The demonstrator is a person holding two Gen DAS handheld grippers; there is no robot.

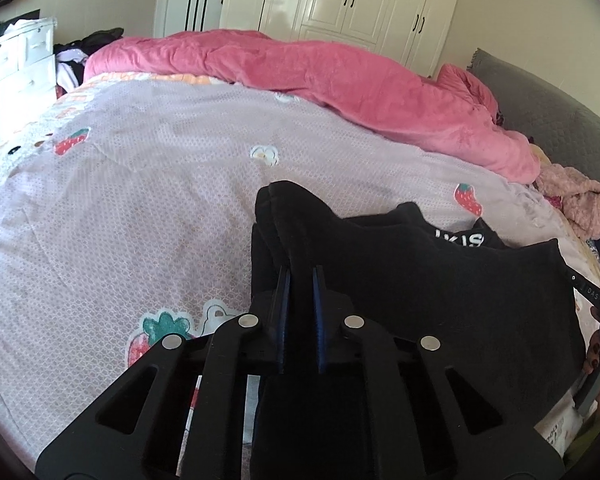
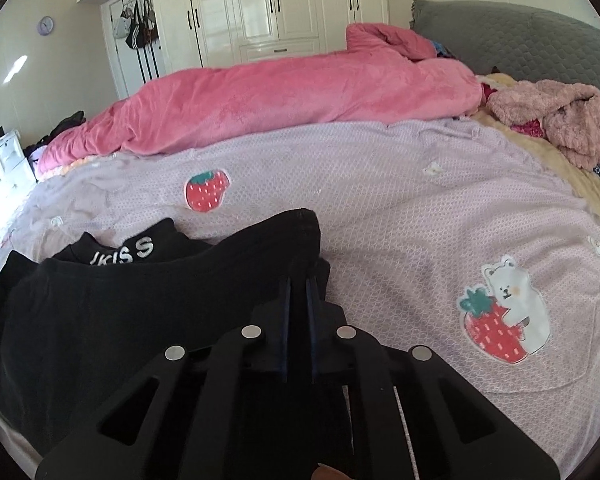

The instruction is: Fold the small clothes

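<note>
- Left gripper (image 1: 301, 270) has its jaws pinched on one edge of the black garment (image 1: 420, 280)
- Right gripper (image 2: 298, 280) clamps the opposite edge, it seems
- Garment is held over the lilac strawberry bedspread (image 2: 380, 208), white lettering on its collar

Cream wardrobe (image 2: 260, 4) on far wall; white drawers (image 1: 18, 64) left; grey headboard (image 2: 520, 44) right; daylight.

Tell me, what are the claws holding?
Both hold the black garment: the left claw pinches its left edge, the right claw its right edge.
</note>
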